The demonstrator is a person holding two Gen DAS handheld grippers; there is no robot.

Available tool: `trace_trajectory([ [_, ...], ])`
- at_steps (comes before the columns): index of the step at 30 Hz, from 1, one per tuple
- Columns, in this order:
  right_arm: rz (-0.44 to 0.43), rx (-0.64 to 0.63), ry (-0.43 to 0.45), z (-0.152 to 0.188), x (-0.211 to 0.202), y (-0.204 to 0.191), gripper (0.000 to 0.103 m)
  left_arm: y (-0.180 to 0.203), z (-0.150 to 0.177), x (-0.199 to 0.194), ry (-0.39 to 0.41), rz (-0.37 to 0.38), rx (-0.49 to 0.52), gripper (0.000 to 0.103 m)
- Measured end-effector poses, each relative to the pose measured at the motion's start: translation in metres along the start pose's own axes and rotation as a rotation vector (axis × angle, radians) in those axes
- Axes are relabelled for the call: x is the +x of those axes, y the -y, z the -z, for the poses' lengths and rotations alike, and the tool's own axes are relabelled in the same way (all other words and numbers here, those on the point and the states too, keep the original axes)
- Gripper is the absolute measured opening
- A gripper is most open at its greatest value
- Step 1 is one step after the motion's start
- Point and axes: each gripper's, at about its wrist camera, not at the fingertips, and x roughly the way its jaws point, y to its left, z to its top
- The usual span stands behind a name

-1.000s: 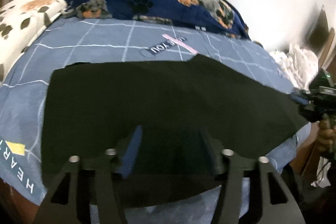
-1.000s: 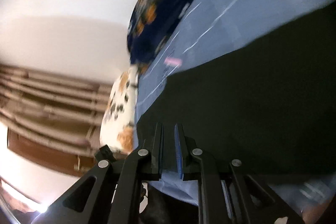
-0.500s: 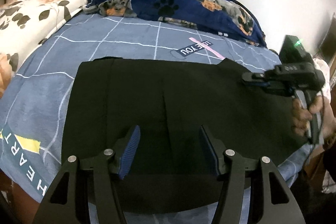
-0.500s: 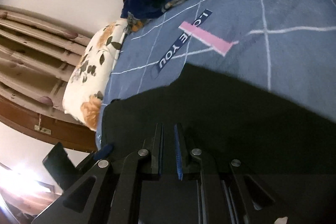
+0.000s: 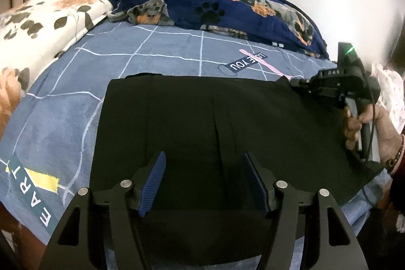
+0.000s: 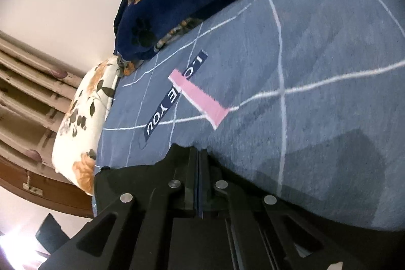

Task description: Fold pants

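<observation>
Two views: left wrist camera and right wrist camera, both looking down onto a bed.
Task item: black fabric pants (image 5: 202,133) are lying flat across the grey-blue bedsheet with white grid lines (image 5: 76,103), spreading over most of its near half.
Left gripper: the left gripper (image 5: 202,184) is hovering over the near part of the pants, its blue ribbed pads (image 5: 154,181) spread apart and the jaws opening; nothing is pinched, only flat cloth is lying below the gap.
Right gripper: the right gripper (image 6: 198,156) is sitting at the far right corner of the pants, its fingers pressed together; whether cloth is caught between them cannot be told.
Only in left view: the whole outline of the pants, a centre seam running toward the camera, and the person's right hand (image 5: 364,133) gripping the handle of the right gripper (image 5: 295,84), a bracelet showing at the wrist.
Only in right view: beige pleated curtains (image 6: 27,82) and brown wooden trim are showing beyond the bed.
Both views: a navy fleece blanket with dog and paw prints (image 5: 227,6) is lying along the wall, a white floral pillow (image 5: 38,27) beside it, and a pink strip crossing a navy "LOVE YOU" label (image 6: 197,98) is printed on the sheet just beyond the pants' far edge.
</observation>
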Motion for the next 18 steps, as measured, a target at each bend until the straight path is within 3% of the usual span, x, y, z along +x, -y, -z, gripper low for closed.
trace_trajectory([
  [3,-0.066,0.007,0.094,0.002,-0.023,-0.004,0.008,0.003,0.001,-0.002,0.007,-0.010,0.015,0.067],
  [6,-0.121,-0.089,0.045,0.007,-0.029,-0.025,0.008,0.003,0.001,-0.003,0.019,-0.013,0.010,0.068],
  [9,-0.093,-0.227,-0.056,0.019,-0.014,-0.051,0.008,0.004,0.001,-0.003,0.018,-0.012,0.008,0.068],
  [11,-0.005,-0.257,-0.107,0.022,0.004,-0.055,0.008,0.004,0.001,-0.003,0.022,-0.014,0.010,0.068],
  [13,0.029,-0.247,-0.110,0.022,0.014,-0.050,0.000,0.004,0.002,-0.002,0.027,-0.018,0.011,0.068],
  [18,0.026,-0.178,-0.063,0.011,0.017,-0.033,0.000,0.004,0.002,-0.002,0.025,-0.027,0.022,0.068],
])
